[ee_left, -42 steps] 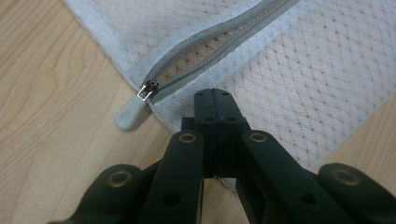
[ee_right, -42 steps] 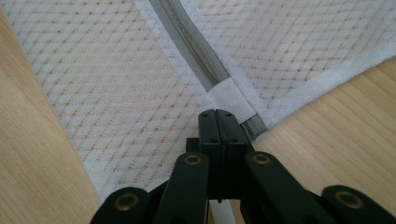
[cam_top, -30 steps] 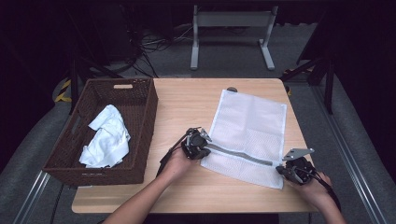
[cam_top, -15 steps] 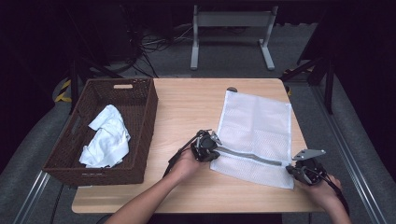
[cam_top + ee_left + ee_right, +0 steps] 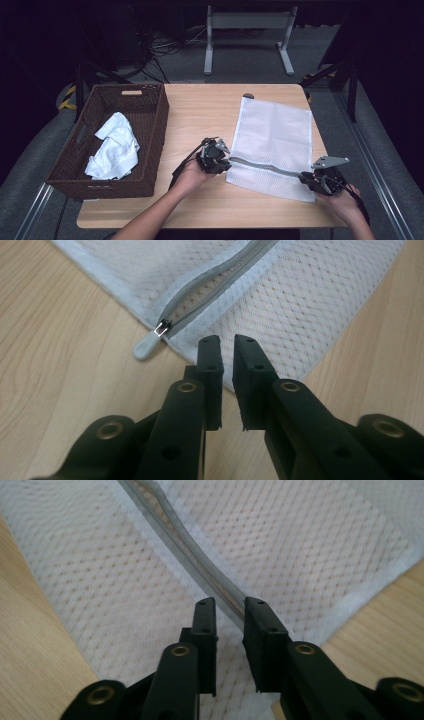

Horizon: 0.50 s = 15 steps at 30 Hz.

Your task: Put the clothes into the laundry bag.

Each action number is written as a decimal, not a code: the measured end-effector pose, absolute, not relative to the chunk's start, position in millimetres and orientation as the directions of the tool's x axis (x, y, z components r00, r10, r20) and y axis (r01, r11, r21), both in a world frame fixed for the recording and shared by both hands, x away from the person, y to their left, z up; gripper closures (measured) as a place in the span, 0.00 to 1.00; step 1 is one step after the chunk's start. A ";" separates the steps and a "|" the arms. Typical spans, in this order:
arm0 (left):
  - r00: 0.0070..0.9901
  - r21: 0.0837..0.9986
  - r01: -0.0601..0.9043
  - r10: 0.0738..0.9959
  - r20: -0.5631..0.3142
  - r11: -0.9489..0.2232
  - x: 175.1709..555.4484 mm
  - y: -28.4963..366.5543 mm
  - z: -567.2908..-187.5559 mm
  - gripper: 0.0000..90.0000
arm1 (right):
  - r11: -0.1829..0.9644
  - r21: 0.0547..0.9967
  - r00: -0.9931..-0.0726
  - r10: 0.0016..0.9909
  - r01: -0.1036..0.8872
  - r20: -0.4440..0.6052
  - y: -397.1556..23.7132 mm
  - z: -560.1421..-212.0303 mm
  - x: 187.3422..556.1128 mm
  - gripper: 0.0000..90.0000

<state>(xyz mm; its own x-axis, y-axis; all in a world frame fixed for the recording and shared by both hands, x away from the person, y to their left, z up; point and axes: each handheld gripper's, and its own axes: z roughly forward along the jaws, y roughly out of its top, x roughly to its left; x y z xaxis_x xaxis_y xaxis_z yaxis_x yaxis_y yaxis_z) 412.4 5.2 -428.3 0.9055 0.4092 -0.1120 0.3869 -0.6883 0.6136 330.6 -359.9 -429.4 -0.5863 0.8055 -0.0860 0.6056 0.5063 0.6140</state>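
the person's forearms are coming in from the near edge of the counter (image 5: 200,115), cut off by the bottom of the high view, so nothing above the elbows is showing. the left gripper (image 5: 214,157) is sitting at the near left corner of the white mesh laundry bag (image 5: 277,135); in the left gripper view its fingers (image 5: 210,360) are standing a narrow gap apart, having just been opening, with nothing between them, hovering just past the bag's hem. the zipper pull (image 5: 150,342), a pale rounded tab on a small metal slider, is lying on the wood just beside them, untouched. the right gripper (image 5: 320,180) is resting at the bag's near right corner, half hidden under its grey plate; in the right gripper view its fingers (image 5: 206,617) are also slightly parted, having just been opening, straddling the grey zipper tape (image 5: 200,560) without pressing on it, as far as i can tell.

the bag is lying flat on the right half of the pale wood-grain counter, fine honeycomb mesh with a soft white border, its zipper running in a gentle wave near the front edge. farther left, a dark woven basket (image 5: 150,130) is holding a crumpled white cloth (image 5: 115,147), its folds hard to make out. a small dark thing by the bag's far corner is too small to name.
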 end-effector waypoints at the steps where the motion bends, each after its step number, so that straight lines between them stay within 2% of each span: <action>1: 0.901 0.619 0.395 0.419 -0.117 -0.678 412.2 9.7 -425.9 0.85 | 0.503 0.620 -0.589 0.804 0.602 -0.080 -358.1 -428.6 331.8 0.74; 5: 0.884 0.622 0.428 0.446 -0.139 -0.655 411.1 24.0 -418.8 0.78 | 0.502 0.642 -0.613 0.788 0.580 -0.063 -350.2 -426.8 337.5 0.61; 15: 0.830 0.608 0.505 0.539 -0.145 -0.613 404.5 64.4 -383.2 0.57 | 0.542 0.647 -0.676 0.735 0.536 -0.055 -330.1 -427.1 350.5 0.46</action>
<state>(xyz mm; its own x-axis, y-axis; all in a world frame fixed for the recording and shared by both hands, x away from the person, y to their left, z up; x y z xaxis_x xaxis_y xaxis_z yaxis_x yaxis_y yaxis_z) 404.5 64.4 -383.2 0.8295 0.5393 -0.1452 0.5047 -0.6127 0.6081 350.5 -330.1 -427.1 -0.6758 0.7350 -0.0549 0.5364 0.5416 0.6472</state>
